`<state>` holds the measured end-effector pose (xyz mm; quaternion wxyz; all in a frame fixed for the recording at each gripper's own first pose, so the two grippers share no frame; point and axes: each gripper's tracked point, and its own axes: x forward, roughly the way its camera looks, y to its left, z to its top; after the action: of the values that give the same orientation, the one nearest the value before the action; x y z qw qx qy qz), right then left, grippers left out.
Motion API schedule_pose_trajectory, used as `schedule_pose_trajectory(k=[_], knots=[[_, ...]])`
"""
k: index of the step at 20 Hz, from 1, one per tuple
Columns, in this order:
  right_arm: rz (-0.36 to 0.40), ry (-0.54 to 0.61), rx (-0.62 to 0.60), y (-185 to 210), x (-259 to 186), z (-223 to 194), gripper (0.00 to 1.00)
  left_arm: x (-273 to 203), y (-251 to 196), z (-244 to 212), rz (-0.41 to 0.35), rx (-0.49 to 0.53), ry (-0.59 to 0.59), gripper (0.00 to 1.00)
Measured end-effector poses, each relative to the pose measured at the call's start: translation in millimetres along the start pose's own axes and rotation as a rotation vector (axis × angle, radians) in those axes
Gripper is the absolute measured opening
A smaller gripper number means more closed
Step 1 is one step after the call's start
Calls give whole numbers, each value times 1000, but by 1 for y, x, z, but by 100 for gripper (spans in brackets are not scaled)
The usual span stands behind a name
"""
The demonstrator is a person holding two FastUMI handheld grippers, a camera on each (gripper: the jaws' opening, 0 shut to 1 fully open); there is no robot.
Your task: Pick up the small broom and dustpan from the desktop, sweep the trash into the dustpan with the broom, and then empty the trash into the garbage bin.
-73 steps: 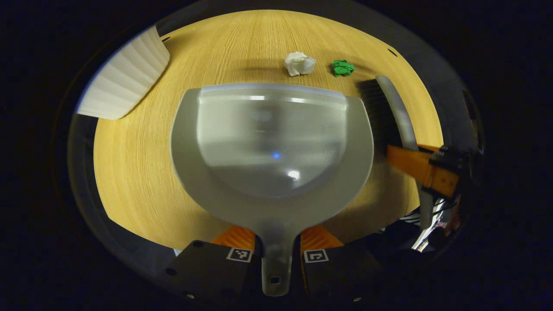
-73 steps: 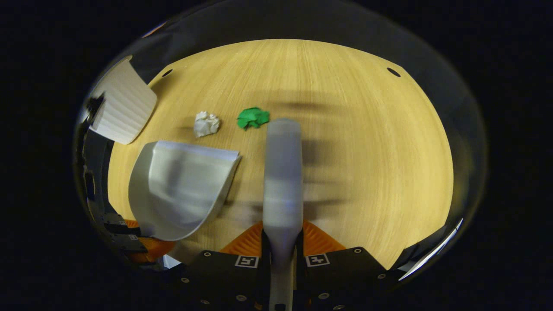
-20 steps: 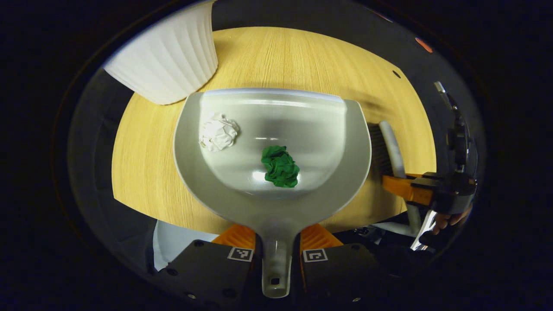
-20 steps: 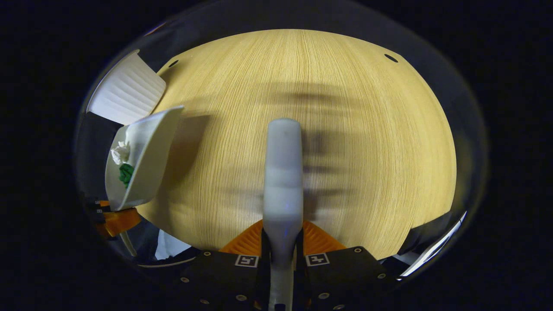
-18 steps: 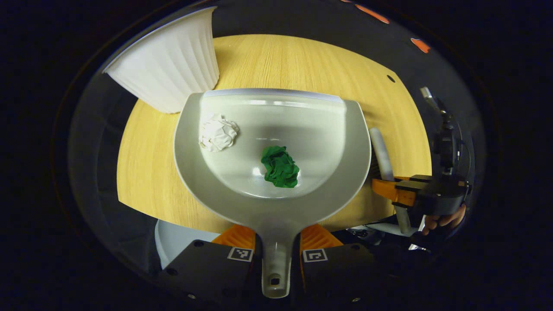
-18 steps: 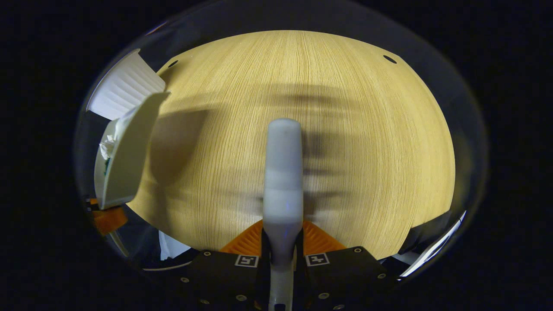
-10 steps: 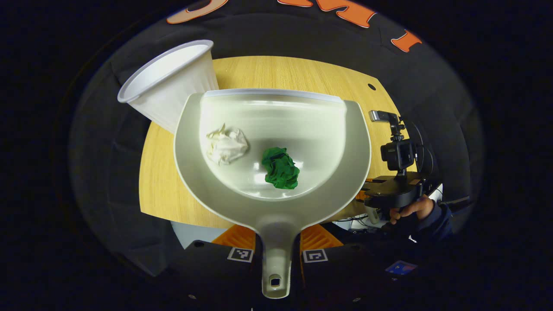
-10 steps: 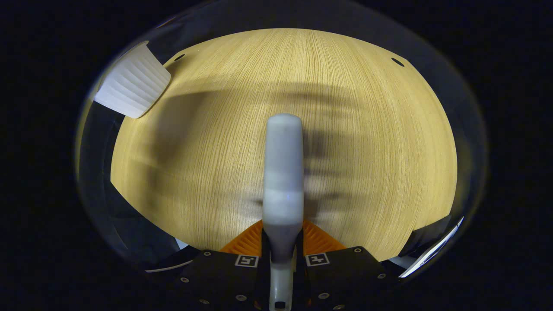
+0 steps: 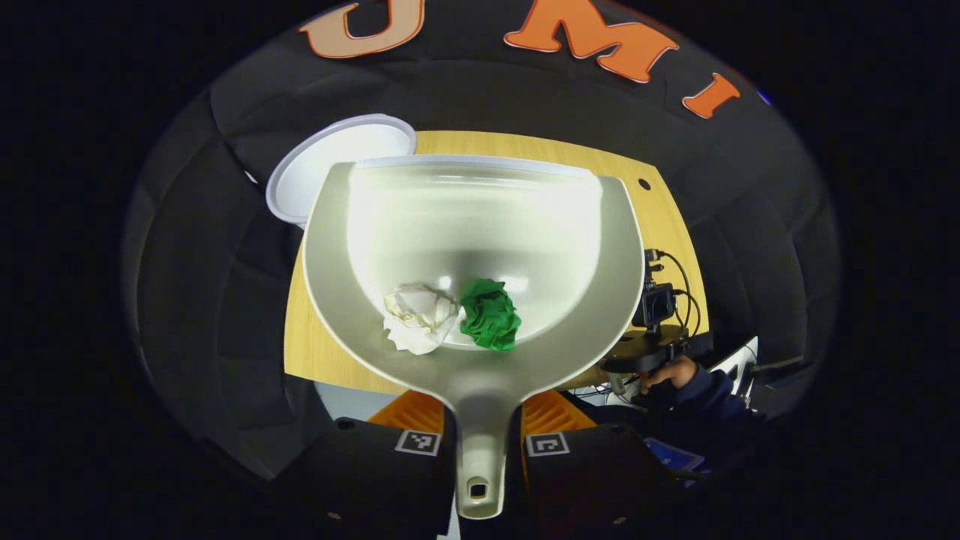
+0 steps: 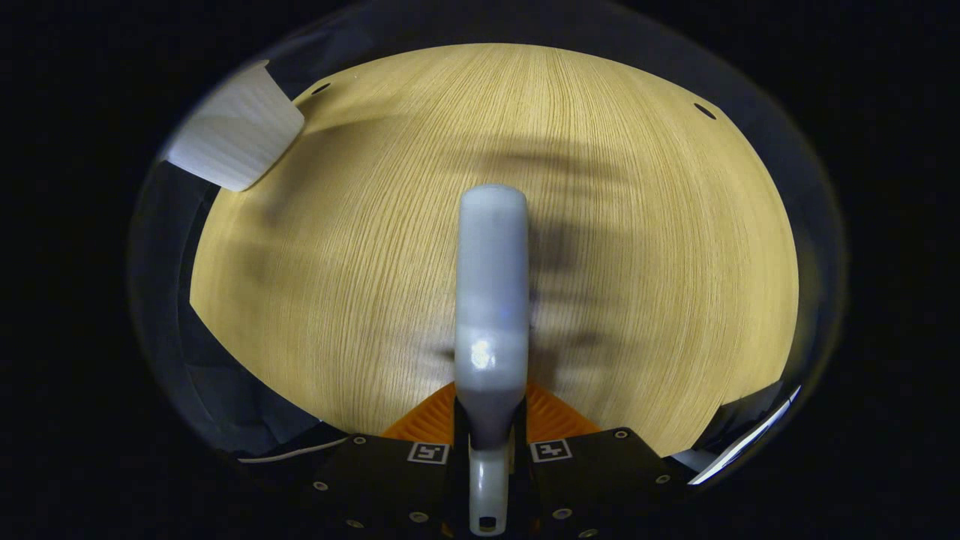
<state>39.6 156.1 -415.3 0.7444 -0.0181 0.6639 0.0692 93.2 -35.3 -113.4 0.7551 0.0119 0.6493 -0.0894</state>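
My left gripper (image 9: 480,416) is shut on the handle of the grey dustpan (image 9: 622,247), which I hold high above the table. A white paper ball (image 9: 417,327) and a green paper ball (image 9: 490,314) lie side by side at the pan's near end, by the handle. The white garbage bin (image 9: 315,169) peeks out behind the pan's upper left rim, its mouth facing me. My right gripper (image 10: 491,420) is shut on the grey broom (image 10: 491,285), held over the wooden table (image 10: 645,247). The bin's ribbed side (image 10: 236,142) sits at that table's far left corner.
In the left gripper view the wooden table (image 9: 667,225) lies far below, and a person's hand (image 9: 670,371) holds the other gripper at its right edge. Black cloth walls surround the table.
The dustpan has risen higher and tipped back, so both paper balls slid down to the handle end. The bin's open mouth now faces the left camera. The broom stays over the table.
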Motion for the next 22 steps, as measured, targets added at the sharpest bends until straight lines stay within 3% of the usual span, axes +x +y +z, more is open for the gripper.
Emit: schedule_pose_trajectory(k=[3,9,13,20,22], knots=[[3,2,7,1,0,0,24,-3,48,19,76,-21,-19,27],[1,9,46,3,0,-1,24,2,181,57,302,-22,-7,27],[-2,13,74,6,-1,0,25,-9,260,94,487,138,-8,27],[-3,18,106,8,-2,3,25,13,320,123,732,410,18,27],[-6,20,107,8,-2,3,24,20,320,136,802,529,49,27]])
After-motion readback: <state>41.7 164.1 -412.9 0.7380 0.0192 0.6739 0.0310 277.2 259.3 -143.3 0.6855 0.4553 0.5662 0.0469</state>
